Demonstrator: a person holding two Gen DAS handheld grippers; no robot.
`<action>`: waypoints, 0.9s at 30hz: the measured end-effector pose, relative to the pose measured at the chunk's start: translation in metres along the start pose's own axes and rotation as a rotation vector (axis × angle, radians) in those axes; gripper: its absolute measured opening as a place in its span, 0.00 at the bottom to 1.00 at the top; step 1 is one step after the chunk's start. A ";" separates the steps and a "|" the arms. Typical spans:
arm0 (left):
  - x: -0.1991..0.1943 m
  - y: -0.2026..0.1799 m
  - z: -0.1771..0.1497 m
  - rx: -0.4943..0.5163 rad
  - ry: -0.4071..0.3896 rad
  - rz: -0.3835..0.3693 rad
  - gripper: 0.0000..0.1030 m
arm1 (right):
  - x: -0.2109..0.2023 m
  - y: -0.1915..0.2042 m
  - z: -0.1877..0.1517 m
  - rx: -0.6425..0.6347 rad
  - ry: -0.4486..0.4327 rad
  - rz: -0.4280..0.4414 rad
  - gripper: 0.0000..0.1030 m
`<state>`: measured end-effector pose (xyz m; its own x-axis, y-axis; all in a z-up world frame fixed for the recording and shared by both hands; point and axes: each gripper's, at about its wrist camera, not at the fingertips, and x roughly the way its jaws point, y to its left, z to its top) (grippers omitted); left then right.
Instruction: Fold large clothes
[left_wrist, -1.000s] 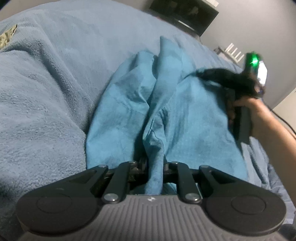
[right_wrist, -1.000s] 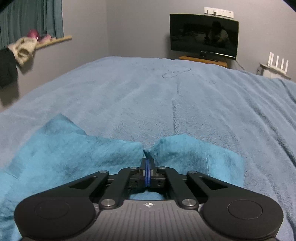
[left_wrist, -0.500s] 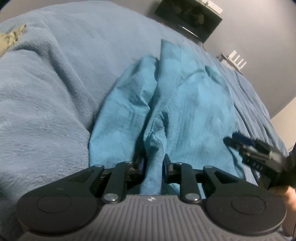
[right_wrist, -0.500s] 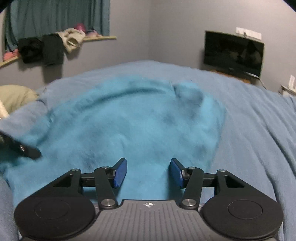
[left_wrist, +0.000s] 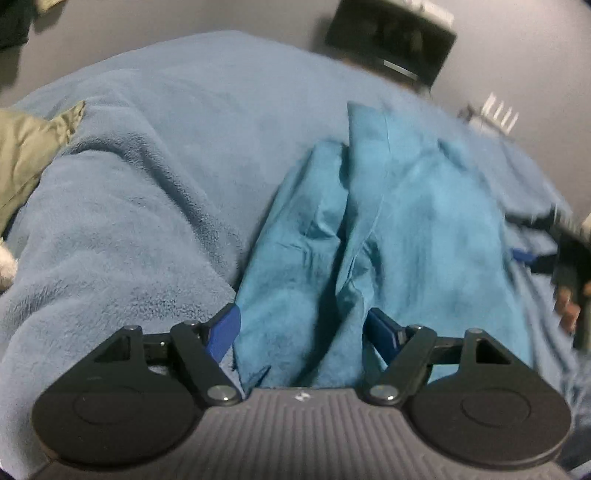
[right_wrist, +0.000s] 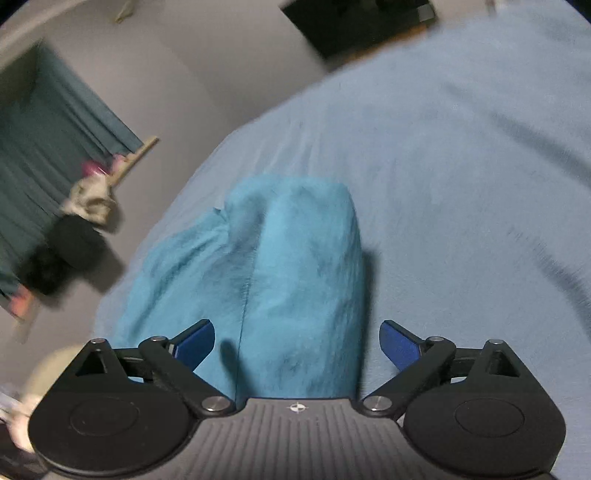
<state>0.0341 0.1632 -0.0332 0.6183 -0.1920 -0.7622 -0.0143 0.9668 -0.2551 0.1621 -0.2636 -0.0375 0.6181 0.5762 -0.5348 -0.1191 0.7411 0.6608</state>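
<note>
Both views are motion-blurred, so the garment's seams and edges are soft. The teal garment lies bunched in long folds on the bed's light-blue fleece blanket; its near end is cut off behind each gripper body. The left hand-held gripper has its blue pads spread wide, cloth lying loose between them, nothing clamped. The right hand-held gripper is likewise spread apart over the garment. Beyond the garment, against the grey wall, stands a dark television. To the garment's left hang teal curtains and a blurred clothes heap; an olive pillow is partly cropped.
</note>
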 end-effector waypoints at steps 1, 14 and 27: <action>0.003 -0.002 0.001 0.024 0.011 0.015 0.73 | 0.010 -0.009 0.003 0.039 0.025 0.030 0.98; 0.038 -0.002 0.017 -0.022 0.077 0.002 0.71 | 0.100 -0.042 0.016 0.113 0.022 0.262 0.74; 0.086 -0.108 0.040 0.131 0.022 -0.166 0.60 | -0.008 -0.049 0.111 -0.005 -0.118 0.218 0.48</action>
<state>0.1199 0.0494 -0.0479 0.5860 -0.3525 -0.7296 0.1896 0.9351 -0.2995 0.2489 -0.3432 -0.0071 0.6636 0.6785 -0.3150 -0.2629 0.6057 0.7510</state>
